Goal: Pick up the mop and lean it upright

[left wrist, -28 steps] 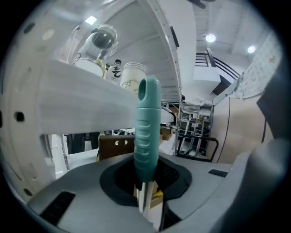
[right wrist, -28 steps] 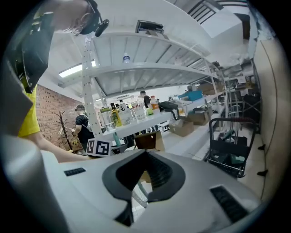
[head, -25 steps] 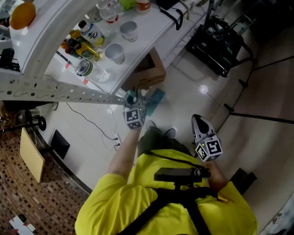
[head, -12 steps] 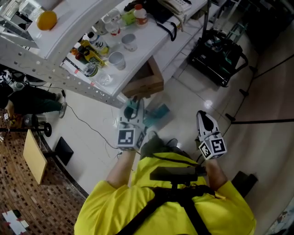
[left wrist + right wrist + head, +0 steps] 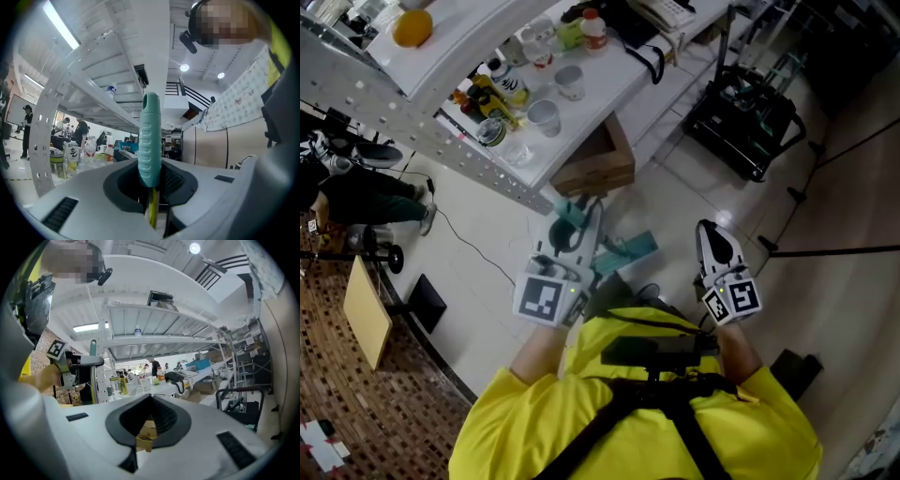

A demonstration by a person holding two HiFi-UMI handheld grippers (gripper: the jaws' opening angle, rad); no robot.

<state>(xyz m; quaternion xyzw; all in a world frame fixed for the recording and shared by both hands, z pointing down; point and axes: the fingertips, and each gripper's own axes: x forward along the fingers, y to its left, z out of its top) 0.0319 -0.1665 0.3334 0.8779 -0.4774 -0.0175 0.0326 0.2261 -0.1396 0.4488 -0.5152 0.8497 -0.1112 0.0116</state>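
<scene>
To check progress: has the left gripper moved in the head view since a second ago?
Yes. The left gripper, shut on the mop handle, has drawn away from the cardboard box, toward the person.

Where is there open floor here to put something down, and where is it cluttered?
Bare pale floor lies between the cardboard box and the black cart. Another mostly bare strip runs along the brown patterned flooring. The white table is crowded with cups and bottles.
</scene>
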